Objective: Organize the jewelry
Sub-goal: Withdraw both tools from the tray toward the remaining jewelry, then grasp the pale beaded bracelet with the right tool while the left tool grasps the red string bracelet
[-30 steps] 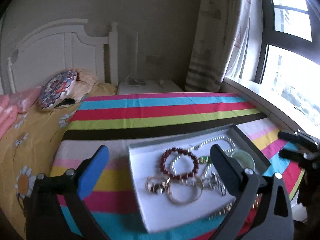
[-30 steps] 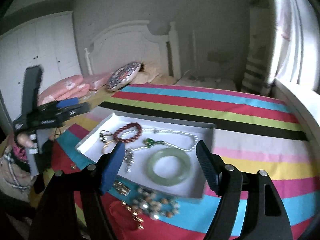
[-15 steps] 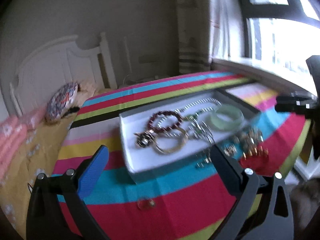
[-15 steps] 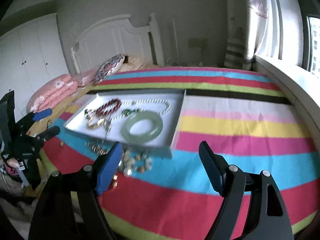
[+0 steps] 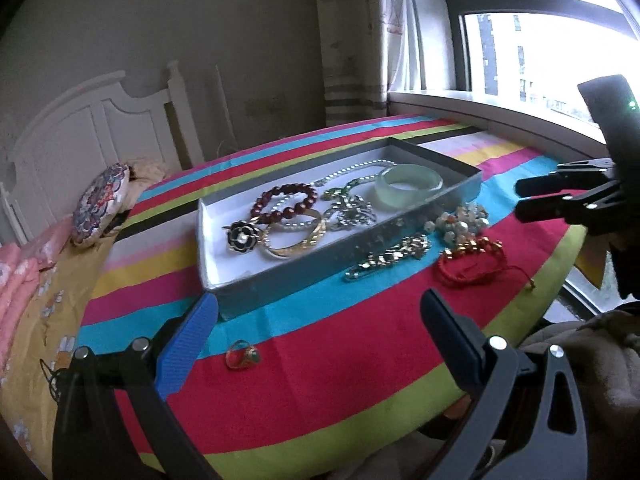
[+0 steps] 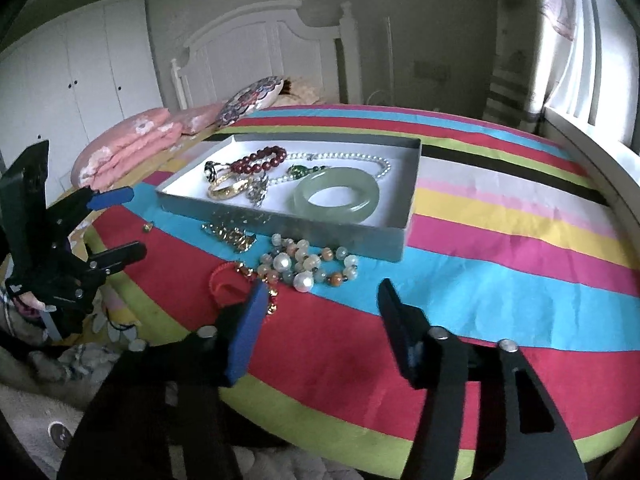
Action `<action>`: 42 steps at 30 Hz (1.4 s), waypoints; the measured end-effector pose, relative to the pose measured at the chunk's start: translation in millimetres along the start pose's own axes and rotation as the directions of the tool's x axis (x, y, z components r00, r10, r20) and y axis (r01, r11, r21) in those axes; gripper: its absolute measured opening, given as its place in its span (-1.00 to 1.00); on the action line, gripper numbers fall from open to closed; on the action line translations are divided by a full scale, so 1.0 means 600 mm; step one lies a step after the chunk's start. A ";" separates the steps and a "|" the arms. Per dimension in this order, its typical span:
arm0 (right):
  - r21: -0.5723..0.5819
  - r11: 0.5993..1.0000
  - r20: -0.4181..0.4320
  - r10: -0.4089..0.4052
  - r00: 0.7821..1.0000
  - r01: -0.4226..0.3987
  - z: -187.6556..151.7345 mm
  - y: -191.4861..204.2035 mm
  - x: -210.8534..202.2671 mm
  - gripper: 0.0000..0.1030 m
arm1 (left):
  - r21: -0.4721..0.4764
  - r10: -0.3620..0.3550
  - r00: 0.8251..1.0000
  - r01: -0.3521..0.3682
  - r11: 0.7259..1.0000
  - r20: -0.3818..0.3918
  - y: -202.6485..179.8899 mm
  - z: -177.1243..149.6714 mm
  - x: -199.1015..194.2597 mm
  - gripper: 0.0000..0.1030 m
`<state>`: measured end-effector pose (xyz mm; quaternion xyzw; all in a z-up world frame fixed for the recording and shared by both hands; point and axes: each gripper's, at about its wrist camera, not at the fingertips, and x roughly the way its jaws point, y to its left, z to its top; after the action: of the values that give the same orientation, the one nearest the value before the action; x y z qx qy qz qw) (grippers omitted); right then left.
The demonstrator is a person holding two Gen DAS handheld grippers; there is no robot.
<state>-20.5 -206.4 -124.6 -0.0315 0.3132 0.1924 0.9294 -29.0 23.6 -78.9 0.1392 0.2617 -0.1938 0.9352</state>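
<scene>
A shallow grey box (image 5: 280, 280) (image 6: 280, 224) lies on the striped bedspread. It holds a jade bangle (image 6: 336, 196), a dark red bead bracelet (image 6: 260, 158), a pearl necklace, a gold bangle and a black flower brooch (image 5: 242, 238). Loose in front of the box lie a gold chain (image 6: 232, 234), a pearl-and-stone bead strand (image 6: 308, 264), a red cord bracelet (image 5: 470, 264) and a small ring (image 5: 242, 355). My left gripper (image 5: 320, 328) (image 6: 134, 222) hovers open just above the ring. My right gripper (image 6: 324, 320) (image 5: 520, 200) hangs near the bead strand; its jaws are closing with nothing between them.
Pink folded bedding (image 6: 132, 148) and a patterned cushion (image 6: 252, 100) lie near the white headboard (image 6: 256, 48). A window sill (image 5: 500, 112) and a curtain run along the right of the bed. The bed's rounded front edge (image 6: 360, 436) drops off right under both grippers.
Both grippers have drawn back and sunk toward the bed's front edge, so the loose pieces in front of the box now show. The right gripper's jaws stand narrower than before.
</scene>
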 end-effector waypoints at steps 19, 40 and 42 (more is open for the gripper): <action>0.001 0.997 -0.080 -0.083 0.993 0.083 0.006 -0.013 0.048 -0.28 | 0.037 -0.201 0.975 0.205 0.978 -0.097 -0.065 0.036 0.063 0.67; 0.086 0.996 -0.057 -0.008 0.998 0.013 0.015 -0.031 0.045 -0.28 | -0.005 -0.239 0.961 0.241 0.971 -0.142 -0.029 0.010 0.064 -0.91; 0.060 0.998 -0.072 -0.032 0.997 0.037 0.018 -0.024 0.052 -0.28 | -0.033 -0.219 0.966 0.217 0.976 -0.135 -0.005 0.007 0.059 -0.91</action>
<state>13.7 -207.3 -135.1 -0.0153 0.3513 0.1654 0.9214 -0.9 9.1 -95.3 0.1142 0.3410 -0.2829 0.8892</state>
